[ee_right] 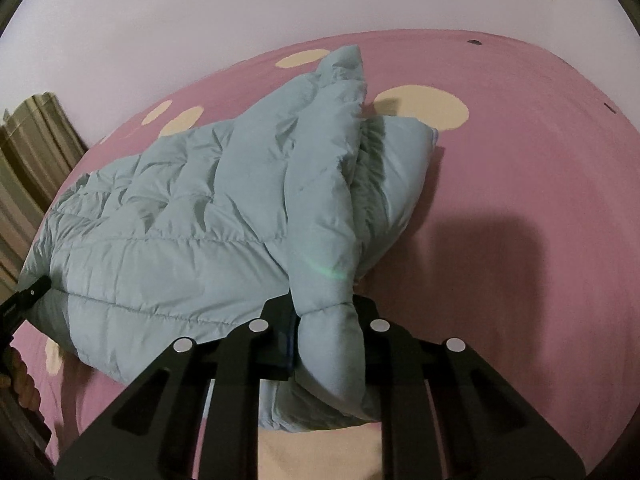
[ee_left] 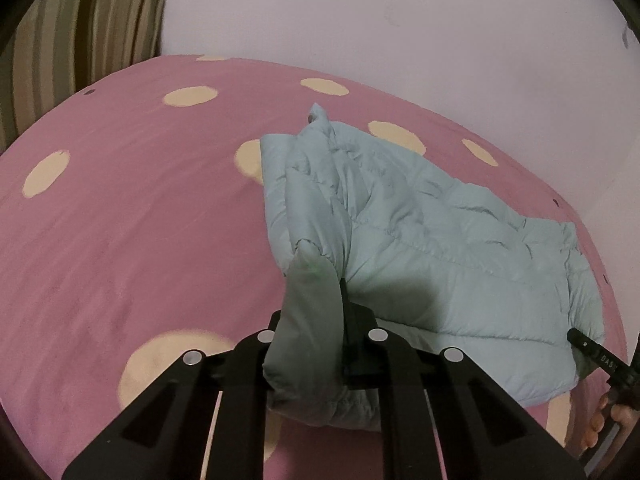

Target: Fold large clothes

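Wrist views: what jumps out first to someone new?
A pale blue puffer jacket lies partly folded on a pink bedsheet with big cream dots. Each set of tongs is clamped on a bunched near corner of it: the left tongs in the left wrist view, the right tongs in the right wrist view. A striped curtain hangs at the bed's far corner.

Quilted, faintly shiny jacket [ee_right: 180,208] on matt pink cloth bedsheet [ee_left: 120,220].

hidden: left gripper [ee_left: 320,300] tips in jacket [ee_left: 420,240] | curtain [ee_left: 80,40] cut off
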The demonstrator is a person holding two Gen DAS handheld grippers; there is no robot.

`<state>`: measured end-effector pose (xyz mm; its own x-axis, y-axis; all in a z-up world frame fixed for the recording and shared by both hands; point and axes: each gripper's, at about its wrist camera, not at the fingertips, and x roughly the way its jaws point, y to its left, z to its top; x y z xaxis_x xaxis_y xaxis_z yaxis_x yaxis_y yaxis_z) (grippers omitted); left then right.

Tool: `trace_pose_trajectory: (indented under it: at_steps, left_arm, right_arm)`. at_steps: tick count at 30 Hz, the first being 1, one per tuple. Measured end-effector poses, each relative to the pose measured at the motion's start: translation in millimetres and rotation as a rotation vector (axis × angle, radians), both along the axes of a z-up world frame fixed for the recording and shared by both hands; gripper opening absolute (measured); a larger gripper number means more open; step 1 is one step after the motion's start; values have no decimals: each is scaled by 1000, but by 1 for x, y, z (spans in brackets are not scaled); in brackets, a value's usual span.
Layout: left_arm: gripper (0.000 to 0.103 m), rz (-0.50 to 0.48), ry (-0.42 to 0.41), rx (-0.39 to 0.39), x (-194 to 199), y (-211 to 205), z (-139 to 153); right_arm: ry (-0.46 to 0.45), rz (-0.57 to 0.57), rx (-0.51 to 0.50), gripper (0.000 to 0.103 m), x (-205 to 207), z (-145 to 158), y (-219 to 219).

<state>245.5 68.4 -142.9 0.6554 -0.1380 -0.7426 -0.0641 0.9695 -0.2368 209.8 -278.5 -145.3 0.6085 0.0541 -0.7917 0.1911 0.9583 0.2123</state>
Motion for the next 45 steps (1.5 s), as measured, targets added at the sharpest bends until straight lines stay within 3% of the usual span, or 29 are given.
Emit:
trace_pose_trajectory:
  at_steps: [9,19,45]
  left_arm:
    - [12,16,17,-23,-66,21,-3]
    - [12,48,28,-25,-107,36,-7]
    - [14,66,46,-15,-113,34,-23]
  right_arm:
    - [12,35,27,16,-48,2,9]
    - [18,70,19,16,-60,1,20]
    - [8,71,15,21,-61,-11,19]
